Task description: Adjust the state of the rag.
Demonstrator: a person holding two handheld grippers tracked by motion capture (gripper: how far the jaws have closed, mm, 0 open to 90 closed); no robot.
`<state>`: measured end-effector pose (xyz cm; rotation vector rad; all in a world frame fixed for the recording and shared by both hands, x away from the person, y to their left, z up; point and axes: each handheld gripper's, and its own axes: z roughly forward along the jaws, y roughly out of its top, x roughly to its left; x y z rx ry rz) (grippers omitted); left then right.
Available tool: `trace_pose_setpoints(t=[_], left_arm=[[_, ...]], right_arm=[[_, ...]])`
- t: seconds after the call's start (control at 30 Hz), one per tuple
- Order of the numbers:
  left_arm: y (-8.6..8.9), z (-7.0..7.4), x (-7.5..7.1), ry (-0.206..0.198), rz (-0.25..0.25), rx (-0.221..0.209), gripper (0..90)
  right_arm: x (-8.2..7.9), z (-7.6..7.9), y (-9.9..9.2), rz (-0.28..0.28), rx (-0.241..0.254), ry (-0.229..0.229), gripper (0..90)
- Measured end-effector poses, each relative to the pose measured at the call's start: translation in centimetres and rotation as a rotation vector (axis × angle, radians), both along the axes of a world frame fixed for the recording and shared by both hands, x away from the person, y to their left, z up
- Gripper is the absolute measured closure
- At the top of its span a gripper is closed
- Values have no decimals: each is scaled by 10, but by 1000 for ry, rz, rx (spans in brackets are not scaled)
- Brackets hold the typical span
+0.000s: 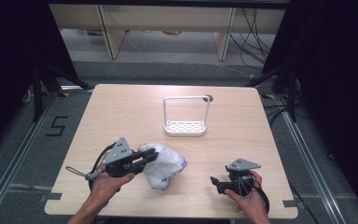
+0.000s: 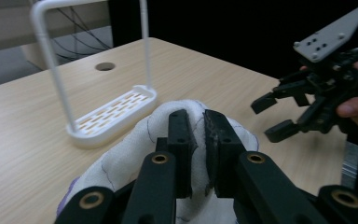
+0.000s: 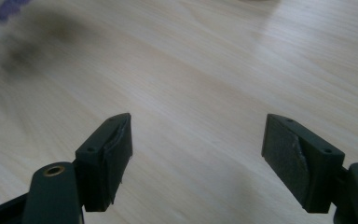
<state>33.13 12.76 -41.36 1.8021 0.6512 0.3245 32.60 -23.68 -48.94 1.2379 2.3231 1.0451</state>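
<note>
Left gripper [image 1: 150, 156]: clamped on a fold of the white cloth [image 1: 165, 165], jaws pinching a ridge of fabric between the pads, as the left gripper view [image 2: 196, 125] makes plain; a bite on a gathered fold rather than a flat edge looks chosen so the soft material cannot slide out.
Right gripper [image 1: 216, 182]: held low near the front right of the table [image 1: 121, 107], jaws spread wide with nothing between them; the right gripper view [image 3: 198, 140] looks down on bare wood, so this tool seems to be waiting its turn, perhaps to take a second corner.
Cloth, position: front left of the tabletop, bunched under and around the left gripper's tips, part of it apparently resting on the wood; well apart from the right gripper.
Cloth, appearance: white, thick and quilted or terry-like, crumpled into a loose mound, with a thin purple trim showing at its lower edge [image 1: 164, 186] and faint stitched lines across the surface [image 2: 121, 158].
Rack [image 1: 185, 127]: a white stand with a slotted base and a tall hoop-shaped rail, upright near the table's middle, beyond the cloth; its rail [image 2: 51, 60] looks a likely place to hang the cloth, which would explain lifting the fabric by a fold.
Likely step: the pickup, with draping not yet begun.
</note>
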Motion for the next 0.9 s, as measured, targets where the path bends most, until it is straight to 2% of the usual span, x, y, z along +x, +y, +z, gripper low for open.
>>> trace_pose_setpoints(t=[0.07, 0.13, 0.2, 0.3, 0.33, 0.4, 0.43, 0.47, 0.5, 0.53, 0.63, 0.7, 0.73, 0.77, 0.83, 0.9], left_arm=[[-9, -5, 4, 36, -25, -30, 809], [-13, -11, 10, 73, -38, -39, 808], [-10, -22, 16, 110, -33, -19, 806], [1, -51, 25, 124, 45, 79, 805], [5, -62, 28, 145, 62, 86, 806], [13, -80, 32, 208, 83, 78, 804], [15, -85, 33, 218, 98, 73, 799], [17, -85, 34, 225, 112, 88, 788], [18, -85, 35, 217, 115, 82, 769], [18, -83, 35, 214, 120, 98, 733], [15, -74, 32, 177, 181, 143, 506], [15, -63, 28, 118, 213, 176, 470], [14, -56, 25, 91, 216, 174, 470], [11, -50, 22, 76, 215, 165, 471], [0, -40, 15, 47, 173, 165, 469], [-17, -34, 7, 19, 113, 174, 464]], right_arm=[[2, 0, -6, -18, 3, -2, 253], [5, 0, -12, -27, 17, -11, 253], [4, 0, -16, -53, 14, -3, 253], [5, 0, -18, -51, 10, -4, 253], [5, -1, -17, -48, 23, 0, 253], [5, -1, -15, -38, 13, 1, 253], [6, -1, -14, -29, -1, -4, 253], [6, -1, -13, -22, 6, -5, 253], [6, -1, -12, -26, 4, -1, 253], [6, -2, -12, -9, 11, 1, 253], [5, -1, -12, -25, 3, 3, 253], [4, -1, -12, -27, 13, 5, 253], [5, -1, -12, -16, 20, -2, 253], [5, -1, -13, -11, 19, -7, 253], [5, 1, -13, -16, 4, -9, 252], [7, -1, -14, -21, 21, -9, 251]])
